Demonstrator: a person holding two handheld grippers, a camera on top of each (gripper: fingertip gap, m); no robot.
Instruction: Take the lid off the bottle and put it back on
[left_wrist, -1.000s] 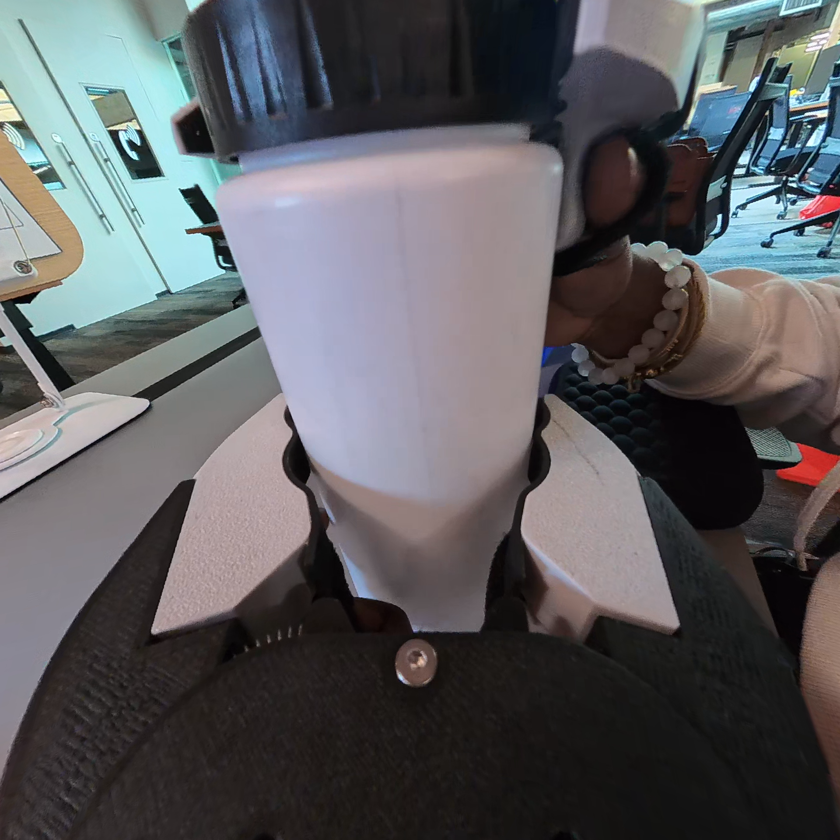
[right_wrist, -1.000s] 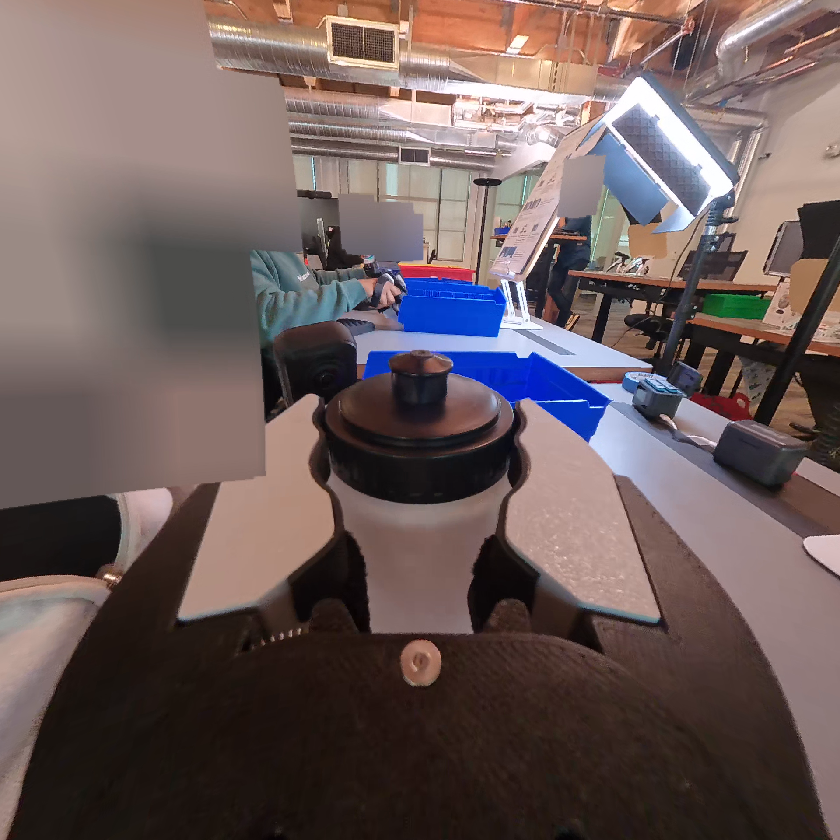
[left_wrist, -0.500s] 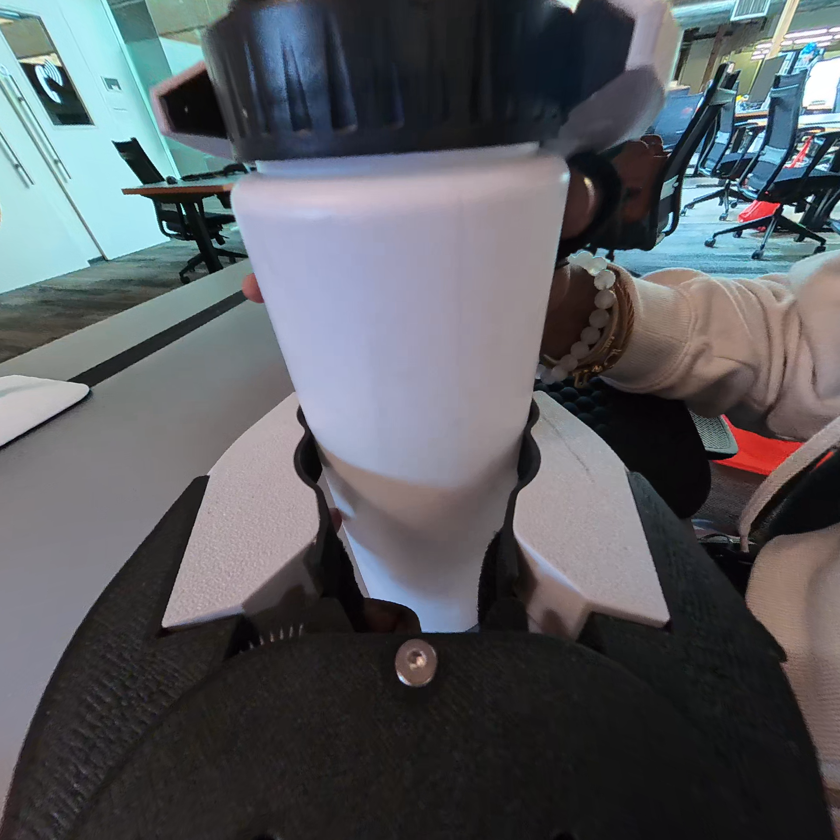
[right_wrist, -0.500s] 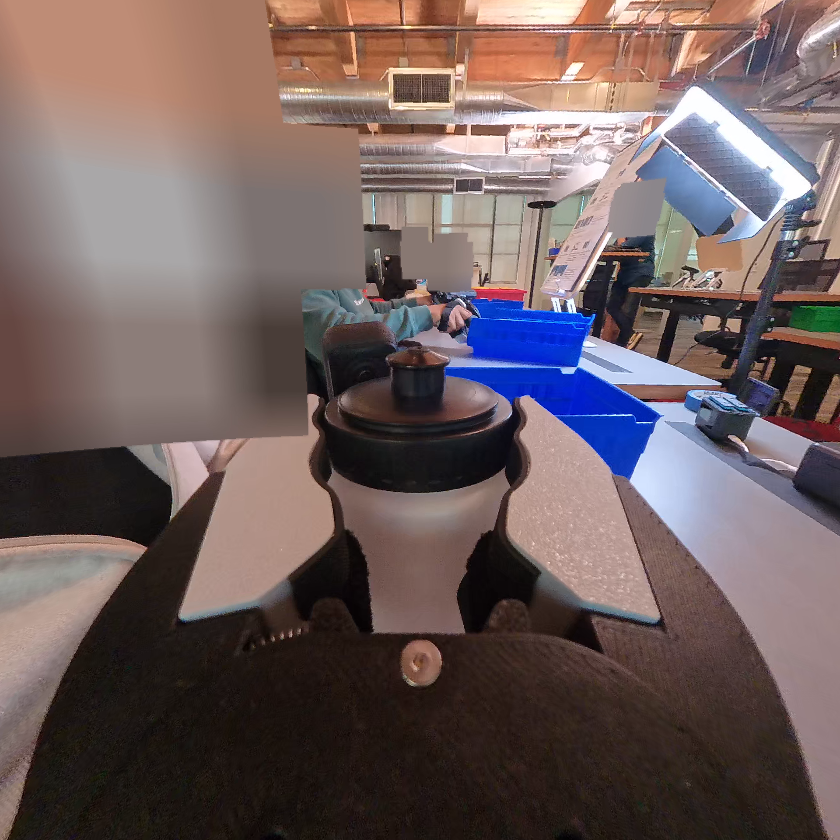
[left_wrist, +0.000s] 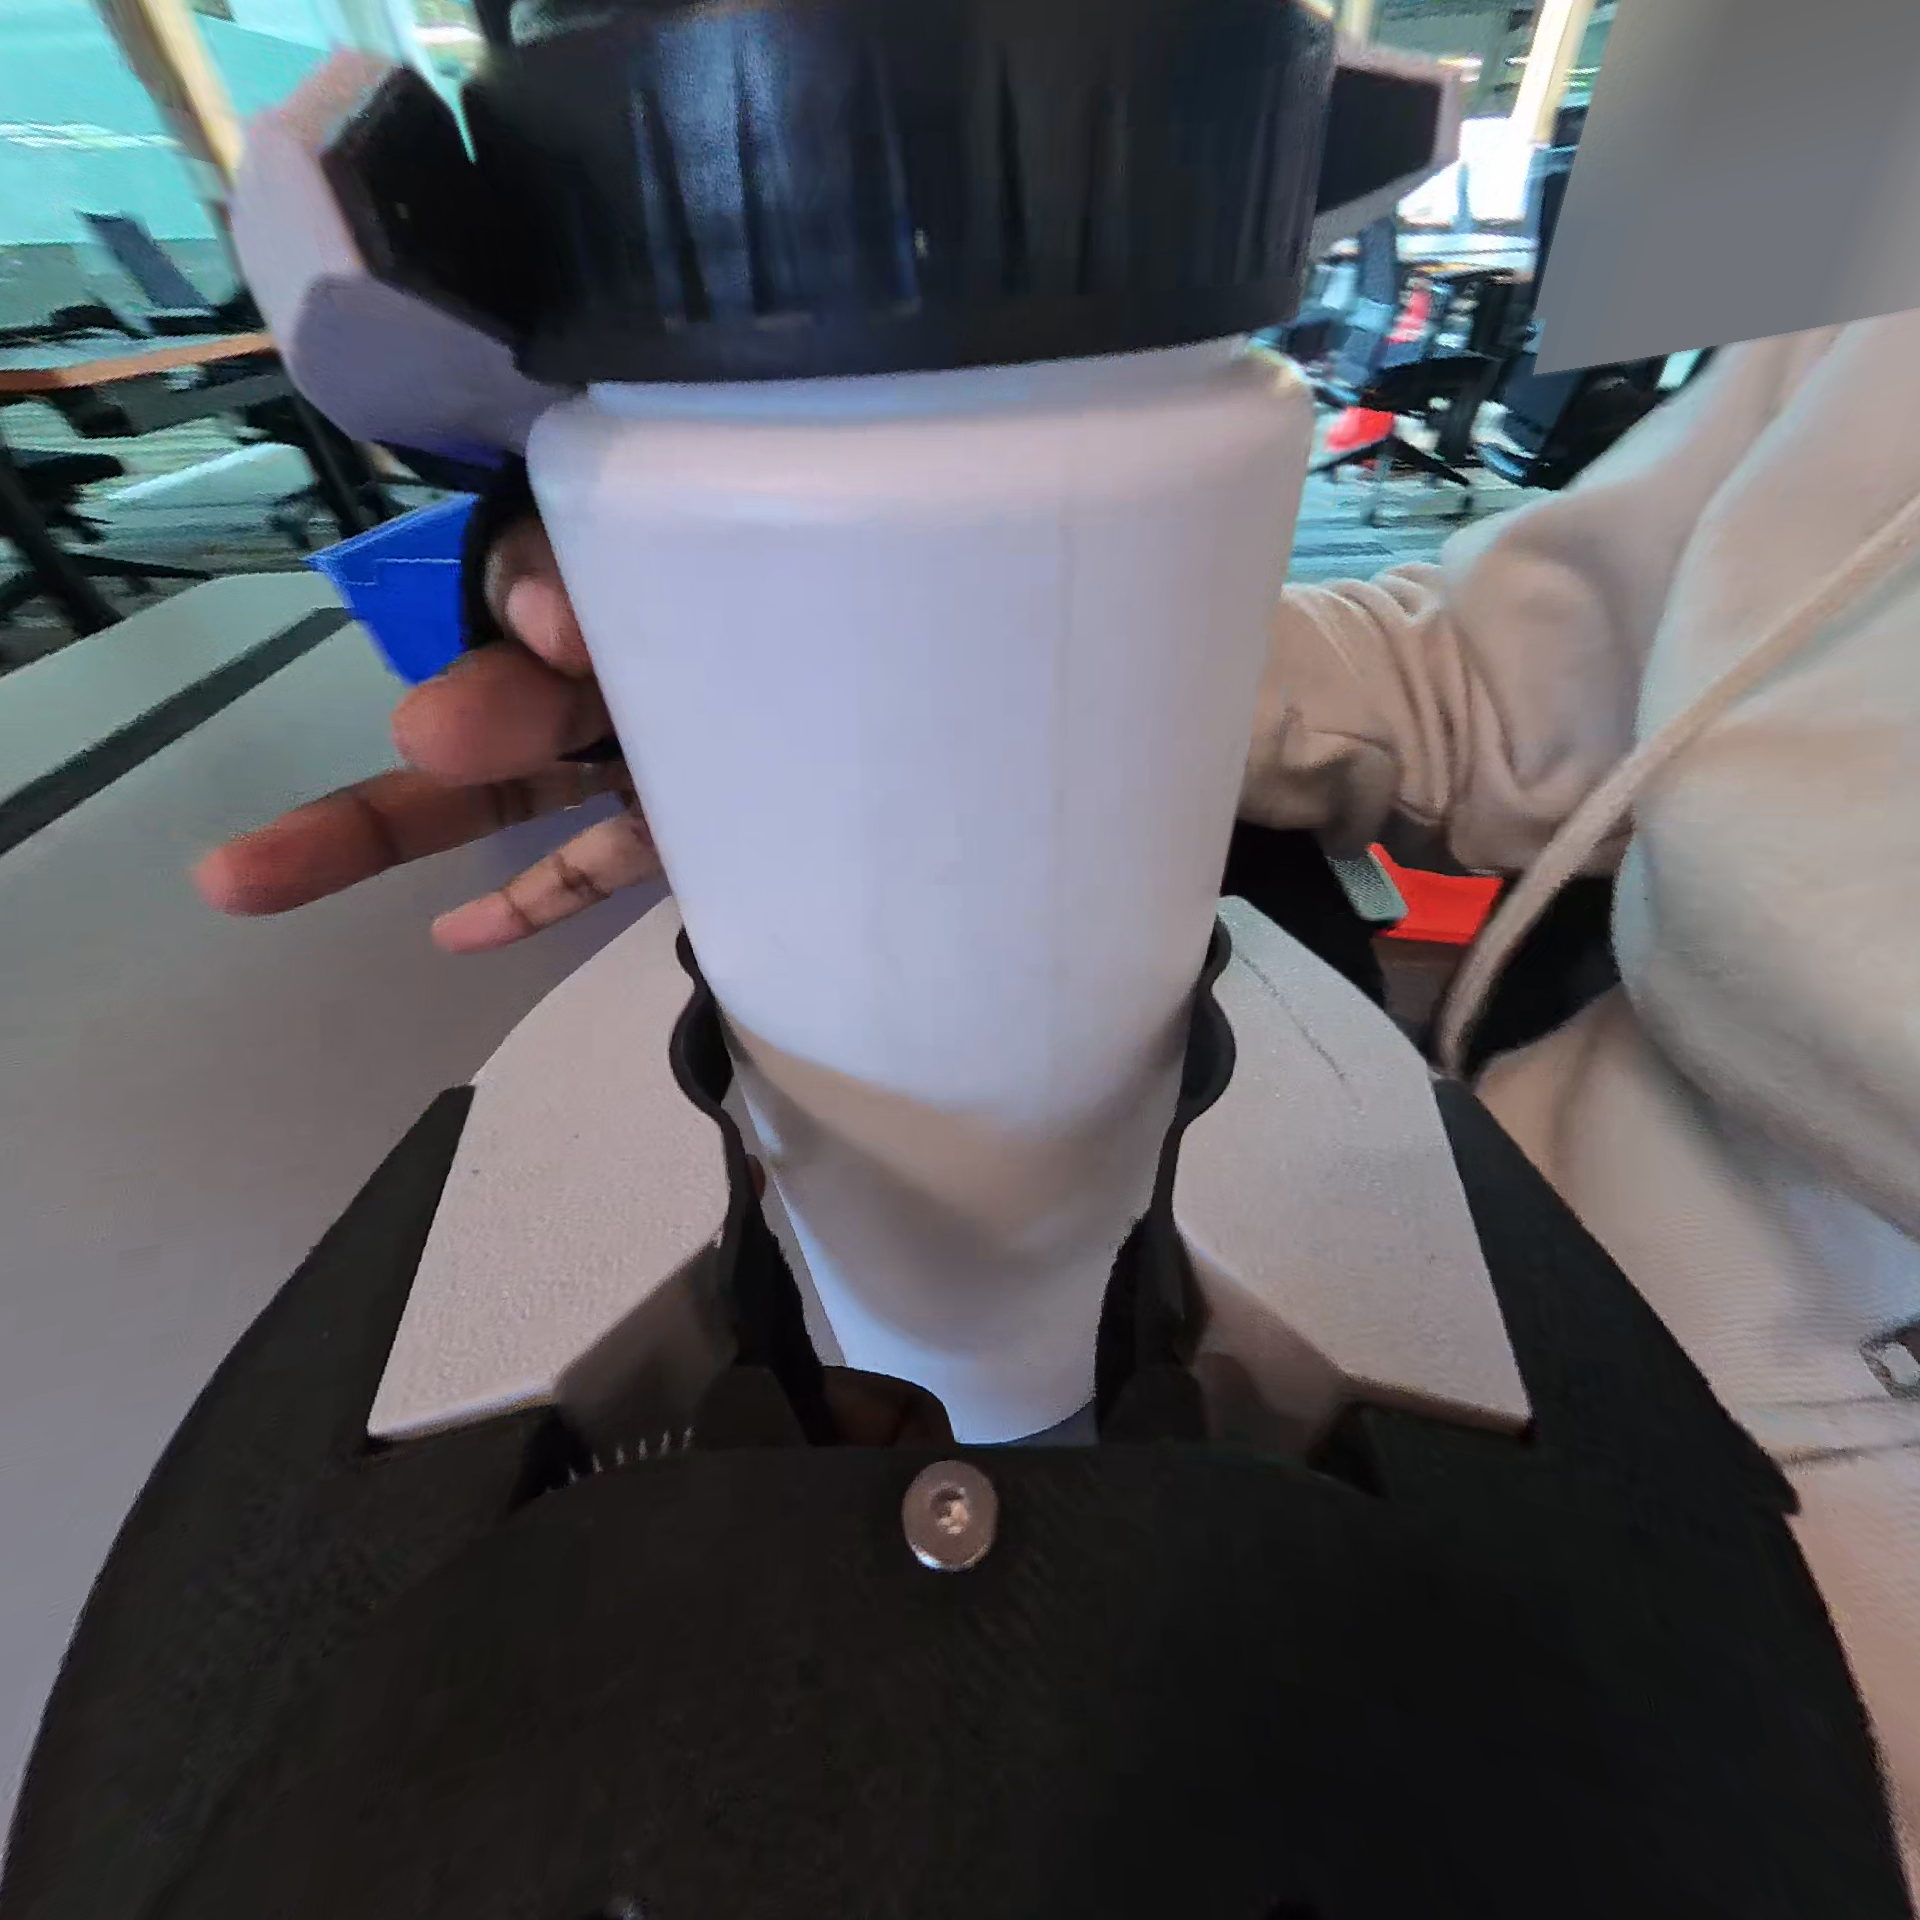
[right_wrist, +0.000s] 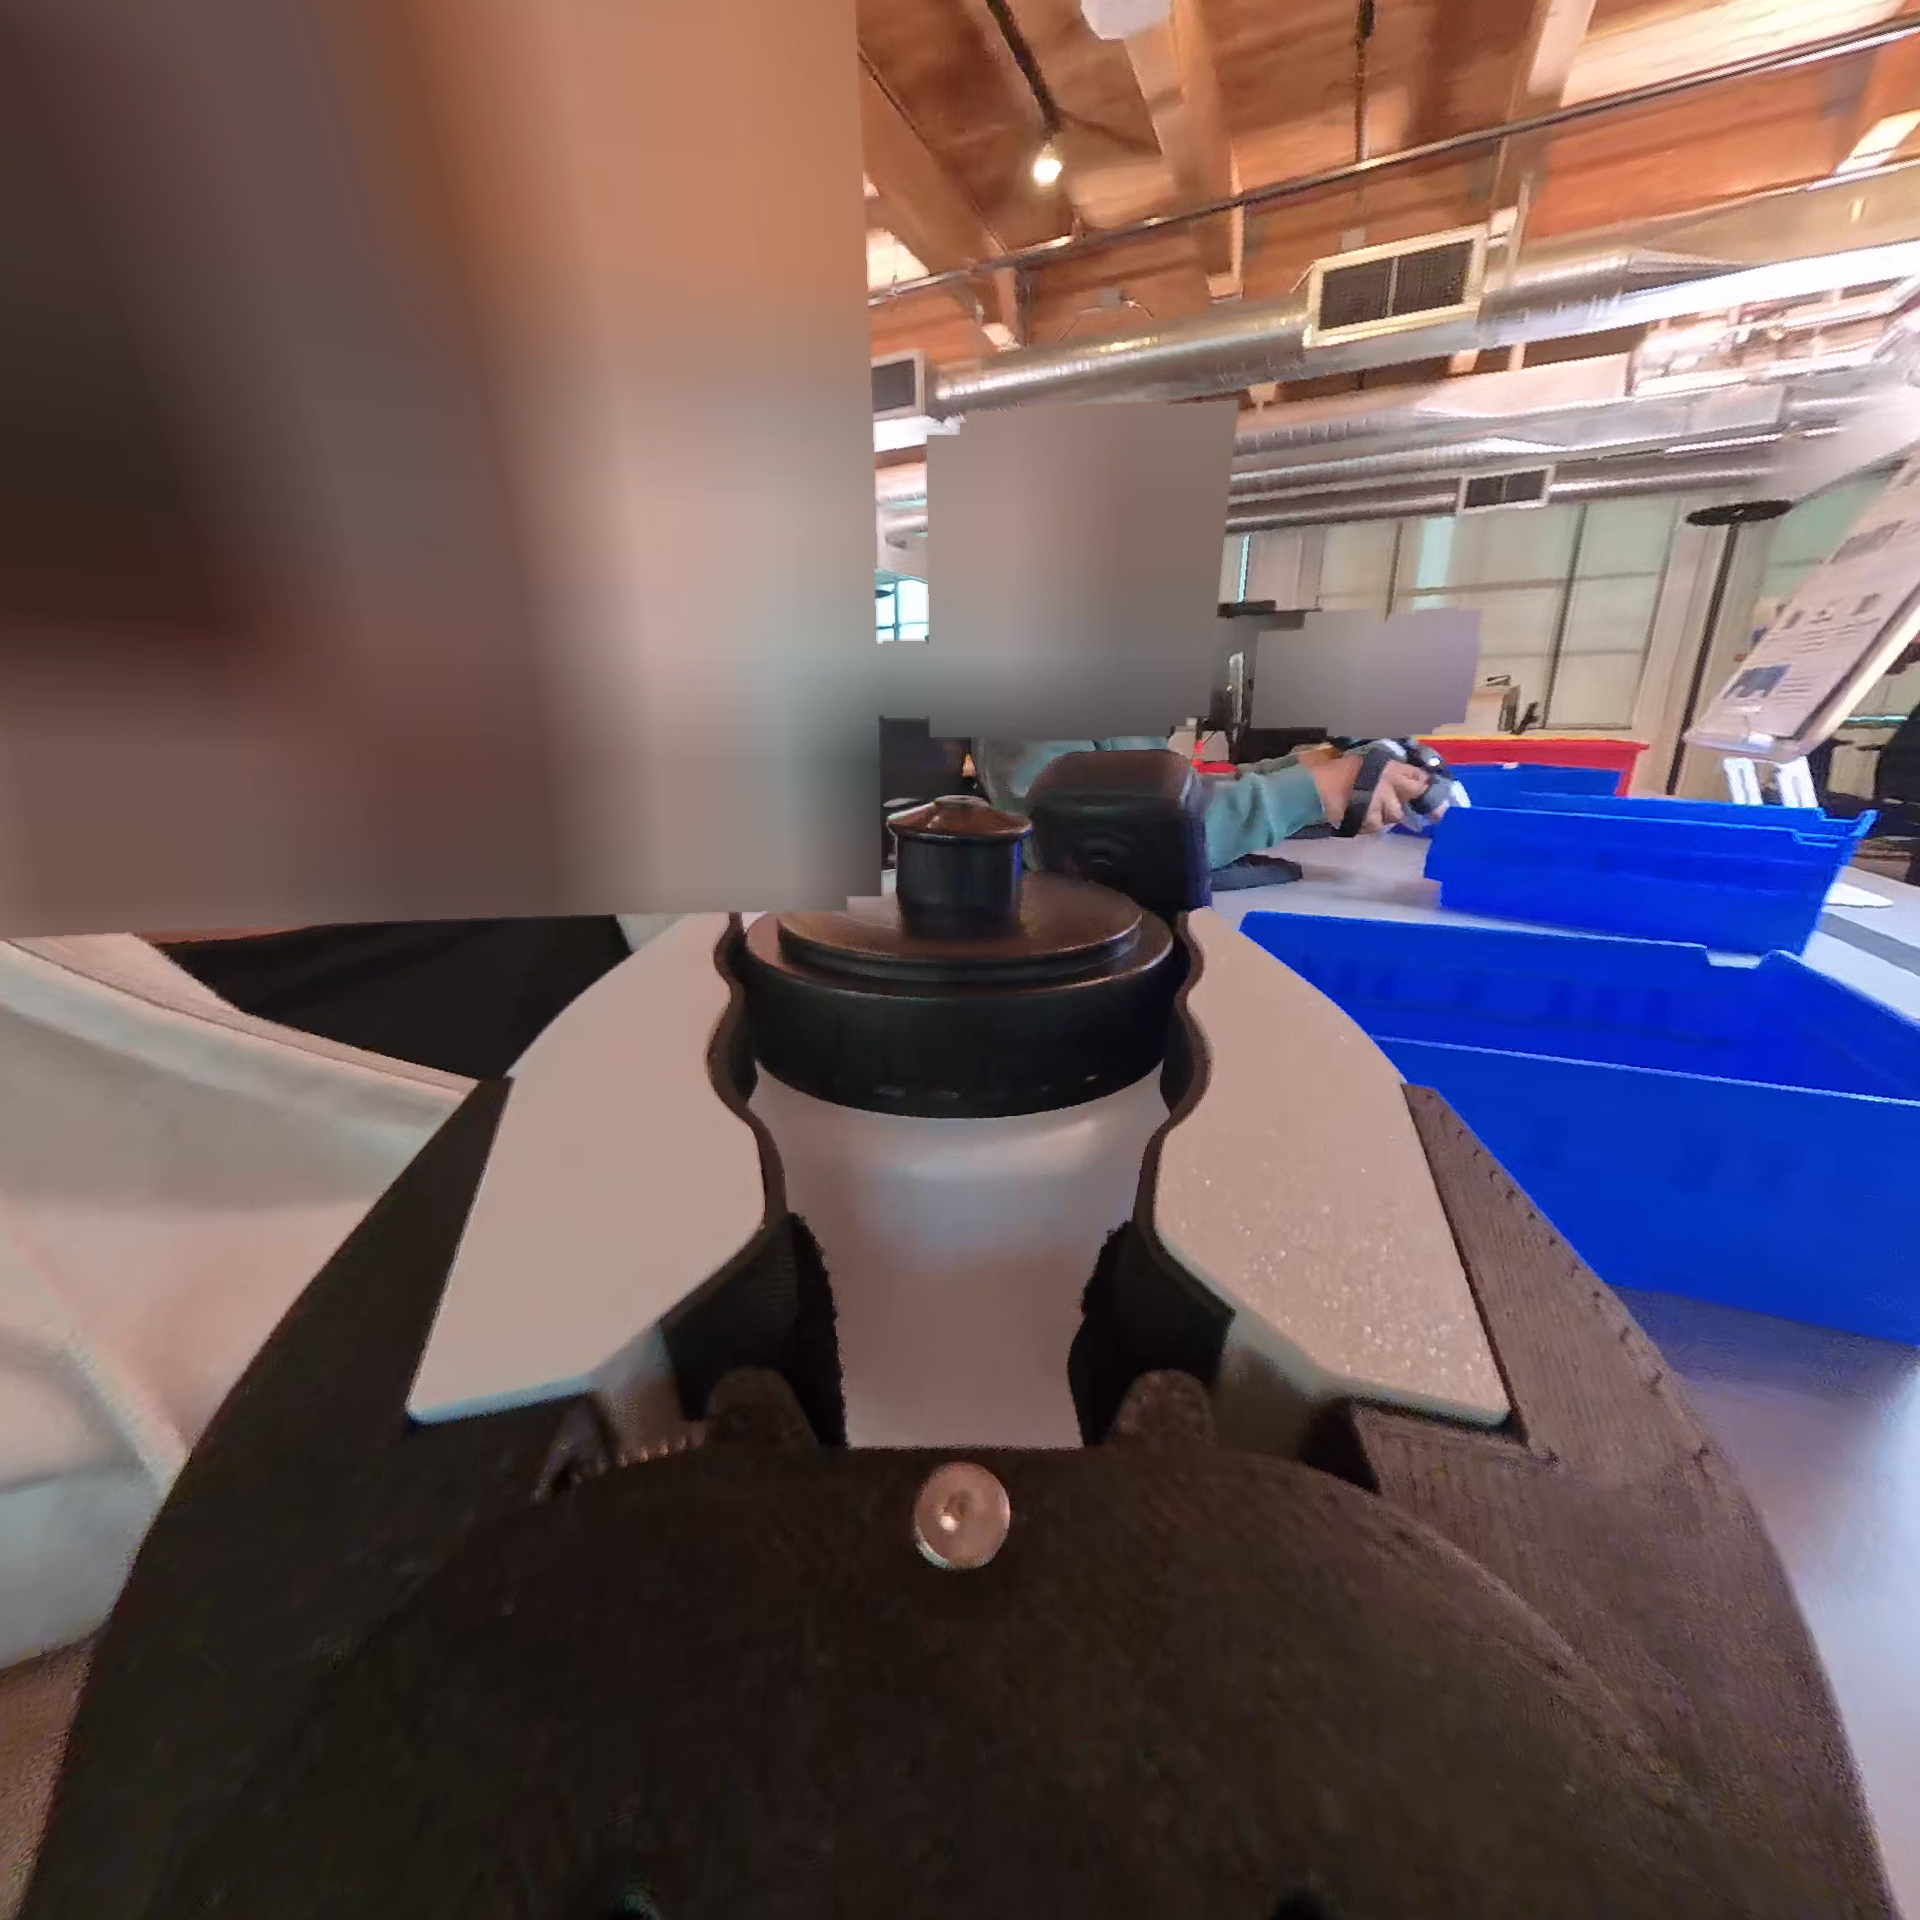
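A white plastic bottle (left_wrist: 925, 727) with a ribbed black lid (left_wrist: 914, 177) fills the left wrist view. My left gripper (left_wrist: 951, 1049) is shut on the bottle's lower body and holds it off the table. In the right wrist view my right gripper (right_wrist: 956, 1018) is shut on the black lid (right_wrist: 956, 997), which sits on the bottle's neck (right_wrist: 956, 1195) with its spout (right_wrist: 956, 862) up. The right gripper's fingers (left_wrist: 343, 291) show on both sides of the lid in the left wrist view. A hand (left_wrist: 468, 790) shows behind the bottle.
The grey table (left_wrist: 156, 1039) lies under and left of the bottle. Blue bins (right_wrist: 1621, 1101) stand on the table to the right in the right wrist view. A person in a cream sweater (left_wrist: 1662, 779) is close on the right. Another person works at the far table (right_wrist: 1340, 800). There is about 10 cm between the tips of the two grippers.
Both grippers have kept their hold while the right gripper and lid have turned round the bottle's axis. The holding hand has come from the bottle's right to its left. The background has swung.
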